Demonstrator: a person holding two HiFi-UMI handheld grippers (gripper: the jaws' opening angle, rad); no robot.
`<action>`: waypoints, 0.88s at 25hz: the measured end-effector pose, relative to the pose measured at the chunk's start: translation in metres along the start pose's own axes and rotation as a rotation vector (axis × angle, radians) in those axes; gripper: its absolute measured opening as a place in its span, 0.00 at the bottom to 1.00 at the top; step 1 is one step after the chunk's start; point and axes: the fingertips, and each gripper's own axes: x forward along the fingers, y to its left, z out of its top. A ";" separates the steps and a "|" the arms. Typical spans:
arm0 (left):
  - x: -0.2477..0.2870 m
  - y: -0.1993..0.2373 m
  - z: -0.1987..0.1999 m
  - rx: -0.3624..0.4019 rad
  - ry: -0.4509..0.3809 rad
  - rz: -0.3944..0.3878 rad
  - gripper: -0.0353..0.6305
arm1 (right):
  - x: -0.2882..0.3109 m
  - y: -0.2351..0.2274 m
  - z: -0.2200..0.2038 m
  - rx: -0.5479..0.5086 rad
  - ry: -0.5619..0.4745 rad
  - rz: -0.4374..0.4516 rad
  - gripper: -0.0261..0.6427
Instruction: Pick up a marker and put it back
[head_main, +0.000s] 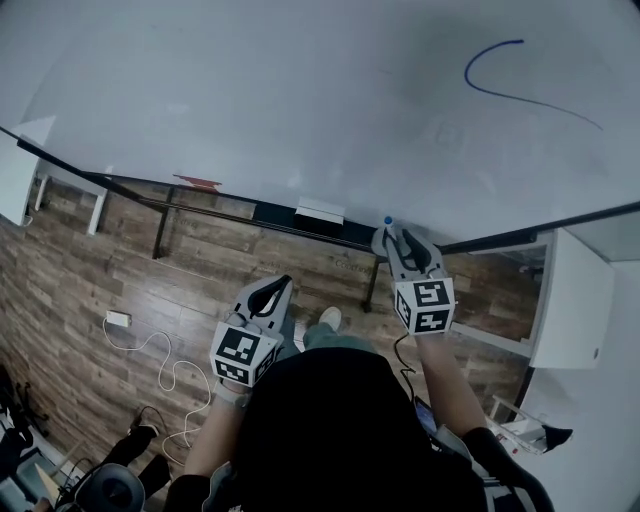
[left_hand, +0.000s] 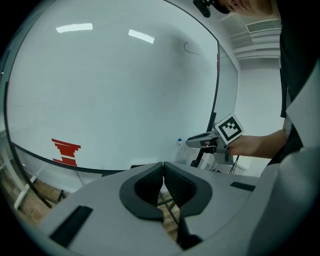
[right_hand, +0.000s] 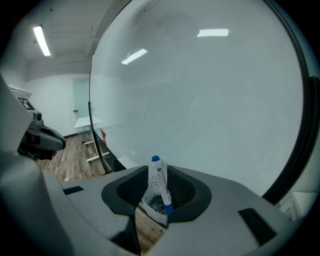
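Whiteboard (head_main: 300, 100): fills most of the head view, with a dark frame along its lower edge. A curved blue line (head_main: 490, 68) is drawn near its upper right.

Floor (head_main: 120, 270): brown wood planks below the board. A white cable (head_main: 165, 365) loops across it on the left.

Person: seen from above at the bottom of the head view, both forearms reaching toward the board's lower edge.

Left gripper (left_hand: 162, 167): held off the board, well left of the right one. Its own view shows the jaws pressed together with nothing between the pads. The marker cube (head_main: 240, 352) sits behind them.

Right gripper (head_main: 391, 233): tips at the board's lower edge. Jaws stand spread wide. Its own view shows a small white holder (right_hand: 150, 202) and the marker between the pads. The pads do not clamp either one.

Marker (right_hand: 159, 182): white barrel, blue at the upper end. It stands in the holder, nearly upright and tilted slightly so that its lower part lies toward the right-hand pad. Contact with that pad cannot be told. In the head view only the blue end shows, just beyond the right gripper's tips.

Small items: a white block (head_main: 320, 211) on the board's lower ledge, between the two grippers. A red mark (left_hand: 65, 152) sits low on the board, left of the left gripper.
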 end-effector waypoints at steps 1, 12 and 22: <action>0.003 -0.001 0.002 0.006 -0.002 -0.013 0.09 | -0.004 -0.001 0.001 0.006 -0.006 -0.010 0.23; 0.041 -0.029 0.030 0.104 0.001 -0.202 0.09 | -0.058 -0.015 -0.010 0.092 -0.048 -0.126 0.22; 0.073 -0.074 0.043 0.189 0.009 -0.405 0.09 | -0.118 -0.028 -0.037 0.201 -0.086 -0.283 0.17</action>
